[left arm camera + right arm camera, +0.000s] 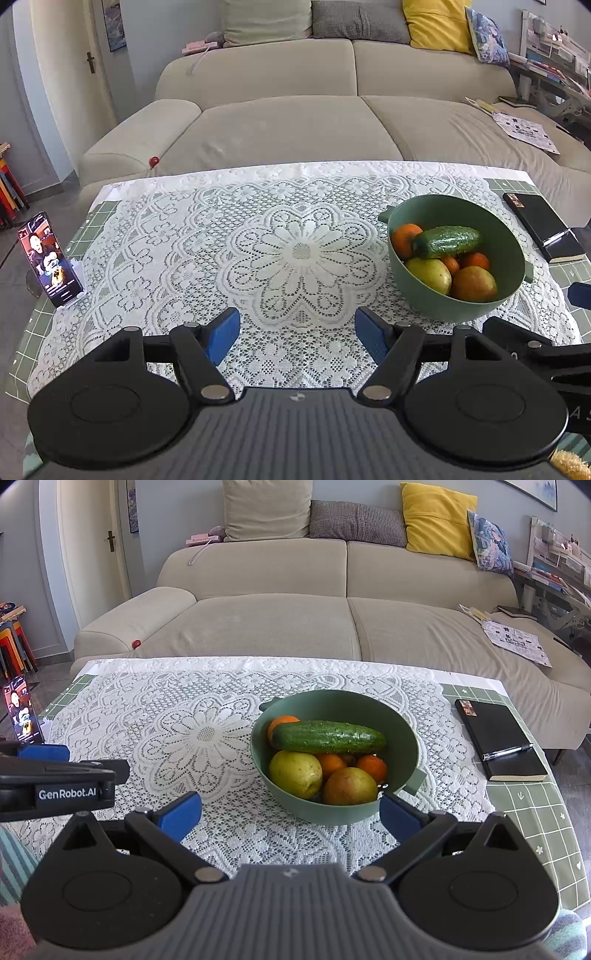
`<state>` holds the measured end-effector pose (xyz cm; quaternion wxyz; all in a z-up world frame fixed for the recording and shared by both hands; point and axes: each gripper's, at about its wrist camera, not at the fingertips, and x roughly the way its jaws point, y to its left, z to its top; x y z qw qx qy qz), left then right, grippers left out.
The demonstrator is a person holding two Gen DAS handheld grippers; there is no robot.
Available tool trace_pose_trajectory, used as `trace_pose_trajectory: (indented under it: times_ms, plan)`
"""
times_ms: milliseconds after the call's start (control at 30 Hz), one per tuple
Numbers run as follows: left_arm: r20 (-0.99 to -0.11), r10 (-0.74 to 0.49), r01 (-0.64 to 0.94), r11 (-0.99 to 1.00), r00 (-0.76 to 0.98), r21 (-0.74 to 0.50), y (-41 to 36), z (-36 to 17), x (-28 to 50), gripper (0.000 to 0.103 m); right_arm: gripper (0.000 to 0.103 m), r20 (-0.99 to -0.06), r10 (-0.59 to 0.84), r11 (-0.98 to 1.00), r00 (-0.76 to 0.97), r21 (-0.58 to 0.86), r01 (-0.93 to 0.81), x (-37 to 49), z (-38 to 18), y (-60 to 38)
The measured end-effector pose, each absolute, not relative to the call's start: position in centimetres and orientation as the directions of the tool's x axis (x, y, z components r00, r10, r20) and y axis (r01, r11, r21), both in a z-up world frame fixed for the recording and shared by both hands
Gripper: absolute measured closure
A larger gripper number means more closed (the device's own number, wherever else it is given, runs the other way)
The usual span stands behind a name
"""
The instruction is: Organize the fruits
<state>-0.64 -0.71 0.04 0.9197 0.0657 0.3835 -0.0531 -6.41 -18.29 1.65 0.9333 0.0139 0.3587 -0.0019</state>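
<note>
Nearest, both grippers hovered with fingers spread wide and empty: the left gripper (297, 334) over bare lace, the right gripper (290, 814) facing the green bowl (408, 738). At 12 o'clock from the right gripper, the bowl sat on the surface (166, 716), holding a cucumber (328, 736), two apples and oranges. Farther, at 2 o'clock, lay a black notebook (498, 734).
</note>
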Motion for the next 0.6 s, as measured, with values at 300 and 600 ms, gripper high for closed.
trace_pose_trajectory:
  times_ms: [300,600]
  plan:
    - [-0.721,-0.051,0.147,0.987,0.691,0.071,-0.75,0.03,-0.53,0.020,0.004,-0.675,0.002,0.999,0.738,0.025,0.020,-6.39,1.45,-18.08]
    - [-0.723,-0.055,0.146,0.987,0.689,0.065,-0.73,0.08,-0.59,0.020,0.004,-0.678,-0.002,0.999,0.735,0.029,0.029,-6.35,1.51,-18.00]
